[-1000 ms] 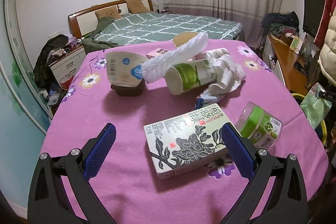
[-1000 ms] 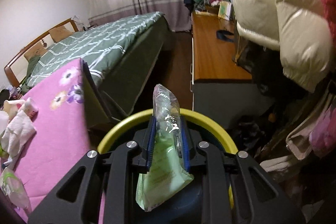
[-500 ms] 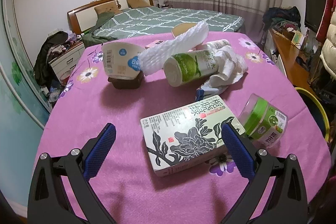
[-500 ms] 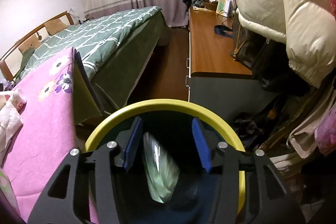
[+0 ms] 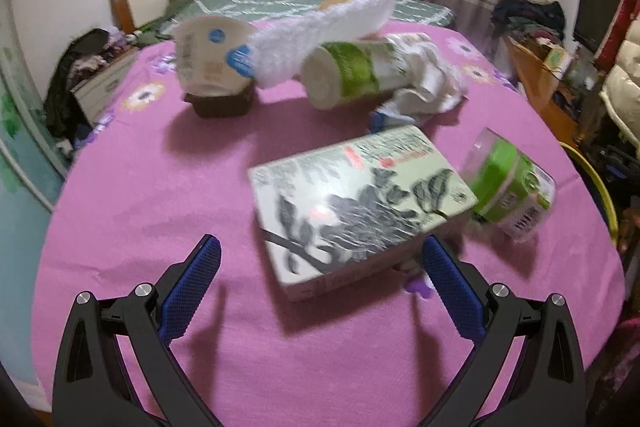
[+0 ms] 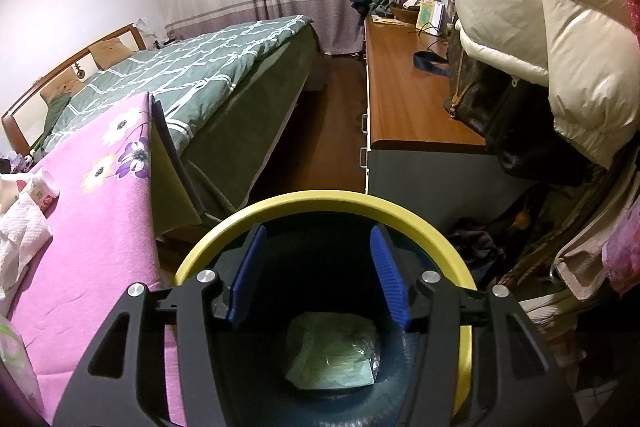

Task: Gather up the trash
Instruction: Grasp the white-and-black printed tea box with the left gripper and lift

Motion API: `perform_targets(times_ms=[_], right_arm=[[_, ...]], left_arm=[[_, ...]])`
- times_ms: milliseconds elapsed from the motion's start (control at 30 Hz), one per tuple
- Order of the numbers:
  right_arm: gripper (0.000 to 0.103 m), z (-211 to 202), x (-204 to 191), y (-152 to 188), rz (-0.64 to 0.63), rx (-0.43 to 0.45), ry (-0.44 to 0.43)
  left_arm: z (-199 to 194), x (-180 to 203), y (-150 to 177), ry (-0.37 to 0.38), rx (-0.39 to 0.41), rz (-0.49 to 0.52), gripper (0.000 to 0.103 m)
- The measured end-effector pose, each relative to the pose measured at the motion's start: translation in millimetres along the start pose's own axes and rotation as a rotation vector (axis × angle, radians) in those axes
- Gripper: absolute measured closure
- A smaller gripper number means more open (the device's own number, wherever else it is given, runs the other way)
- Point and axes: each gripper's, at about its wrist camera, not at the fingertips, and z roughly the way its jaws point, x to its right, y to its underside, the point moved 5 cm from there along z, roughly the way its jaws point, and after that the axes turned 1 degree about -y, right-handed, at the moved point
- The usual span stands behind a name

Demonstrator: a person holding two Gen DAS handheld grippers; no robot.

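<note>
Blurred large dark characters on the white box (image 5: 360, 211), no label on the table legible

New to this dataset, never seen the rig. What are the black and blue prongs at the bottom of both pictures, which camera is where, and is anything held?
There is no robot arm. A person carries a hand-held gripper in each hand, and each has a fisheye camera looking forward along its two fingers. The black prongs with blue pads are those fingers.

The left wrist view shows the left gripper over a pink flowered tablecloth. Its jaws are wide open and empty, framing a printed box. Beside that lie a green-labelled clear tub, a green-and-white cup on its side, a crumpled tissue, a white foam sleeve and a paper bowl.

The right wrist view shows the right gripper above a yellow-rimmed bin. Its jaws are opening with nothing between them. A green plastic packet lies at the bin's bottom.
</note>
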Motion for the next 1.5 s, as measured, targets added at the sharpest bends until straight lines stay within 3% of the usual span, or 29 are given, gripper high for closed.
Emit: perform_targets(times_ms=[300, 433, 533, 667, 833, 900, 933, 1100, 1233, 1400, 1467, 1500], right_arm=[[0.049, -4.3, -1.6, 0.1, 0.004, 0.008, -0.015], [0.047, -4.6, -3.2, 0.7, 0.006, 0.01, -0.019], [0.046, -4.3, -4.7, 1.4, 0.007, 0.006, -0.024], [0.046, -4.3, -6.2, 1.9, 0.007, 0.006, -0.026], [0.046, -4.5, -10.5, 1.7, 0.002, 0.007, -0.031], [0.045, -4.8, -10.7, 1.8, 0.004, 0.008, -0.031], [0.044, -4.8, -10.2, 1.7, 0.008, 0.01, -0.032], [0.043, -5.0, -9.6, 1.8, 0.01, 0.009, -0.032], [0.043, -5.0, -10.1, 2.0, 0.01, 0.01, -0.031], [0.043, -4.9, -10.0, 2.2, 0.01, 0.009, -0.032], [0.043, -5.4, -10.5, 3.0, 0.008, 0.008, -0.035], [0.043, -5.7, -10.9, 3.4, 0.007, 0.007, -0.037]], left_arm=[[-11.8, 39.9, 15.0, 0.167, -0.021, 0.113, 0.004], [-14.5, 19.6, 1.5, 0.113, 0.025, 0.079, 0.004], [-8.9, 12.0, -0.4, 0.12, 0.001, 0.069, 0.004], [-7.8, 29.4, 11.1, 0.269, -0.063, 0.099, 0.004], [-30.2, 51.4, 14.6, 0.406, -0.049, 0.164, 0.004], [-34.7, 42.9, 4.5, 0.369, -0.015, 0.157, 0.004], [-32.9, 36.0, -3.2, 0.309, 0.004, 0.162, 0.004], [-6.1, 35.5, -19.3, 0.193, -0.009, 0.245, 0.004], [18.6, 37.6, -23.6, 0.171, -0.045, 0.309, 0.004], [40.0, 32.9, -22.2, 0.209, -0.083, 0.299, 0.004], [41.5, 30.7, -24.0, 0.214, -0.074, 0.288, 0.01], [39.8, 29.8, -24.4, 0.221, -0.067, 0.284, 0.019]])
